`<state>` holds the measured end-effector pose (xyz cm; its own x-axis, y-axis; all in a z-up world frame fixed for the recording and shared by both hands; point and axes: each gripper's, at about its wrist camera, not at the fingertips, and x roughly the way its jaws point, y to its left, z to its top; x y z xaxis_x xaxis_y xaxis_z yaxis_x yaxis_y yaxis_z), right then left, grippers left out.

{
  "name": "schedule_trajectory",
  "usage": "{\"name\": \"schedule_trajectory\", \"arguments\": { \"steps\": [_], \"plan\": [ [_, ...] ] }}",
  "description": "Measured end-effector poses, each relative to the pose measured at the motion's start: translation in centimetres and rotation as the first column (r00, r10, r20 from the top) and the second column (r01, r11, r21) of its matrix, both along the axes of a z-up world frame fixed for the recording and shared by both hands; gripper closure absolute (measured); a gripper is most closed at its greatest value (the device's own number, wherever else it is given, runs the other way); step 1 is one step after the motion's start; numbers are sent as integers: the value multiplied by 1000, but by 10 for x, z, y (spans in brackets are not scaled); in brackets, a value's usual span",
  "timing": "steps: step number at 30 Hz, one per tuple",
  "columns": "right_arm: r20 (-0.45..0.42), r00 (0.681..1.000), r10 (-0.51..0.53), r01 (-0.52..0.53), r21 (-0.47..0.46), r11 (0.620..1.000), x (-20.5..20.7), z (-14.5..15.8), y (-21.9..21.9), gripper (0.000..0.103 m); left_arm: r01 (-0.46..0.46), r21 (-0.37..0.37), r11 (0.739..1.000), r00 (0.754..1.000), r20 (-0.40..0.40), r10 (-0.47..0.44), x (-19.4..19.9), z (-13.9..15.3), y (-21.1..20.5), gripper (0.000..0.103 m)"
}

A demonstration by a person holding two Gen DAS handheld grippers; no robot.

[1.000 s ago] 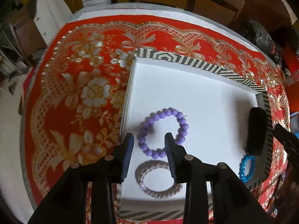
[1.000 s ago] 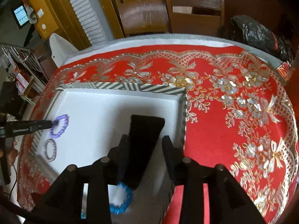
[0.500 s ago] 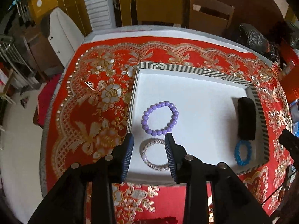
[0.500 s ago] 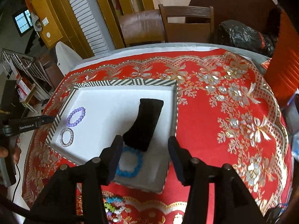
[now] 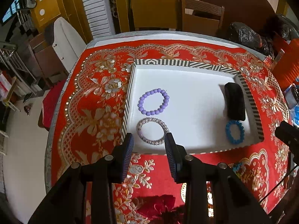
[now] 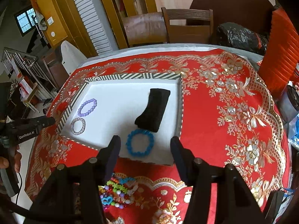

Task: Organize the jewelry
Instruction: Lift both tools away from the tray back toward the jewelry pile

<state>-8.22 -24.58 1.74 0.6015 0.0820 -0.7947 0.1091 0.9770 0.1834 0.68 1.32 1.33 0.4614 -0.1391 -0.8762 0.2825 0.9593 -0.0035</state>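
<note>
A white tray with a striped rim point(image 5: 186, 63) point(image 6: 130, 76) lies on the red tablecloth. In it lie a purple bead bracelet point(image 5: 153, 102) point(image 6: 87, 107), a silver bracelet point(image 5: 152, 131) point(image 6: 78, 126), a blue bracelet point(image 5: 234, 132) point(image 6: 140, 142) and a black cushion point(image 5: 234, 103) point(image 6: 154, 112). My left gripper point(image 5: 149, 145) is open and empty, raised near the tray's front left corner. My right gripper point(image 6: 144, 147) is open and empty, raised over the tray's front edge near the blue bracelet. A heap of colourful bead jewelry point(image 6: 117, 192) lies on the cloth below it.
Wooden chairs point(image 6: 186, 26) stand behind the round table. A black bag point(image 6: 241, 35) and an orange object point(image 6: 280, 59) sit at the far right. A plastic container point(image 6: 289, 102) stands at the right edge. The left gripper also shows in the right wrist view point(image 6: 28, 127).
Both grippers have pulled back and up from the tray. The right jaws have opened wider. The jewelry in the tray has not moved.
</note>
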Motion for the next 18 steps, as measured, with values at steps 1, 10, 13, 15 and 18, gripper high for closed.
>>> {"name": "schedule_trajectory", "arguments": {
  "steps": [1, 10, 13, 15, 18],
  "plan": [
    [4, 1000, 1, -1, -1, 1000, -2, 1, 1, 45, 0, -1, 1000, 1000, 1, 0, -2, 1, 0, 83],
    [10, 1000, 8, -8, -5, 1000, -13, 9, 6, 43, -4, -20, 1000, 1000, 7, 4, -20, 7, 8, 83],
    [10, 1000, 11, -11, -3, 1000, -21, 9, 6, 43, -6, -21, 1000, 1000, 5, 6, -26, 7, 13, 83],
    [8, 1000, 15, -15, -3, 1000, -27, 10, 7, 43, -7, -17, 1000, 1000, 3, 7, -30, 6, 15, 83],
    [6, 1000, 18, -17, -9, 1000, -37, 11, 9, 43, -7, -17, 1000, 1000, 1, 7, -37, 5, 18, 83]
  ]
}}
